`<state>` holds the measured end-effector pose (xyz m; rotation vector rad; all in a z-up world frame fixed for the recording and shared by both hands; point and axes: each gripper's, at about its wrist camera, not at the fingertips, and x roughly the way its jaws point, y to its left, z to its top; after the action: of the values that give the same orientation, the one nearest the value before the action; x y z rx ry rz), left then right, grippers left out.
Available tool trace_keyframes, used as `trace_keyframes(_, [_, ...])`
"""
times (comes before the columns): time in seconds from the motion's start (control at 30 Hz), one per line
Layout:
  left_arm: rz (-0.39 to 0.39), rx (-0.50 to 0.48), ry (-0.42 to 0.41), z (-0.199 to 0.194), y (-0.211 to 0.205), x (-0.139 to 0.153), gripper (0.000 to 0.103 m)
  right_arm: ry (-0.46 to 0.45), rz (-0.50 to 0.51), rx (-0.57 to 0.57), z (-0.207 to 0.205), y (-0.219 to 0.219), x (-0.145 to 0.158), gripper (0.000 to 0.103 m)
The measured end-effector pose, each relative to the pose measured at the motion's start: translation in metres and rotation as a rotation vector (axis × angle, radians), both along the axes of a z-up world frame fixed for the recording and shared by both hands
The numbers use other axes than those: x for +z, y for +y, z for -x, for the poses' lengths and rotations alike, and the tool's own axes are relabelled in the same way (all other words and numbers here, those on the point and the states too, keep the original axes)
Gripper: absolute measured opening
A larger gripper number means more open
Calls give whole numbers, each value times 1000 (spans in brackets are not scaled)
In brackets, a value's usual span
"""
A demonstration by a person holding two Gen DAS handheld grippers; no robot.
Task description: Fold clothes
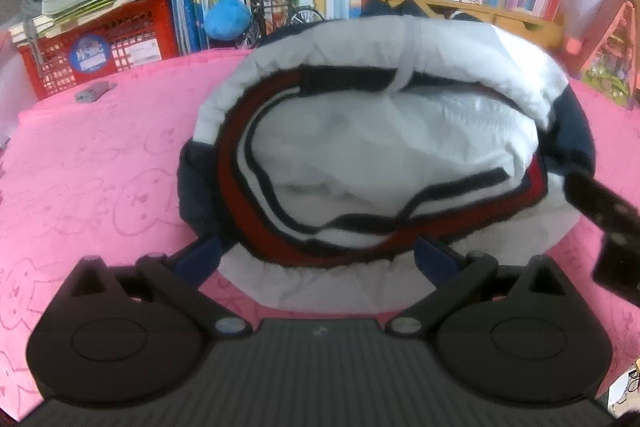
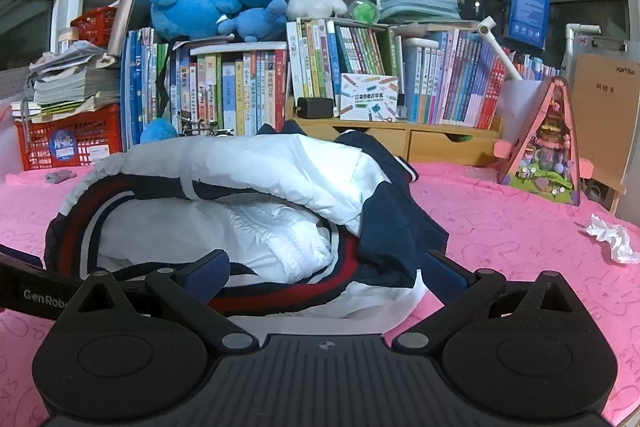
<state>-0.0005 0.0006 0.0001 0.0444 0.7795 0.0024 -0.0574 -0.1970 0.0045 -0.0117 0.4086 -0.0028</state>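
Jacket (image 1: 380,155) bundled on pink cloth (image 1: 100,155); both fingers spread wide, empty; "GenRobo" on left gripper (image 2: 36,297).

Right tool (image 2: 326,273) gapes over the bundled jacket (image 2: 240,211) on pink cloth (image 2: 520,247).

White letters reading "GenRob", cut off behind the black body of the right tongs, are showing on the dark arm (image 2: 32,294) of the other tongs at the lower left of the right wrist view. Small grey print reading roughly "xantta" is sitting near the top of the brown cardboard box (image 2: 606,115) at the right edge. Lettering on the book spines (image 2: 240,87) and on the red crate's round blue sticker (image 2: 63,143) is staying too small and blurred to read.
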Motion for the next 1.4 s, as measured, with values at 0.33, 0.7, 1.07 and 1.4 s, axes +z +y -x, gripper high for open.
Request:
trace_keyframes(0.33, [28,-7,23,12,8,-6,103,12,19,24,-3,7,-10,103])
trace_keyframes(0.7, [22,-2,52,11,7,-10,103,34,25,27,-6,8,-14,103])
trace_keyframes(1.07, [43,-8,71,13,10,-17,103,48,29,22,-7,10,-17,103])
trace_keyframes(1.4, [43,-21,77,15,7,-19,103,50,42,27,-6,13,-18,103])
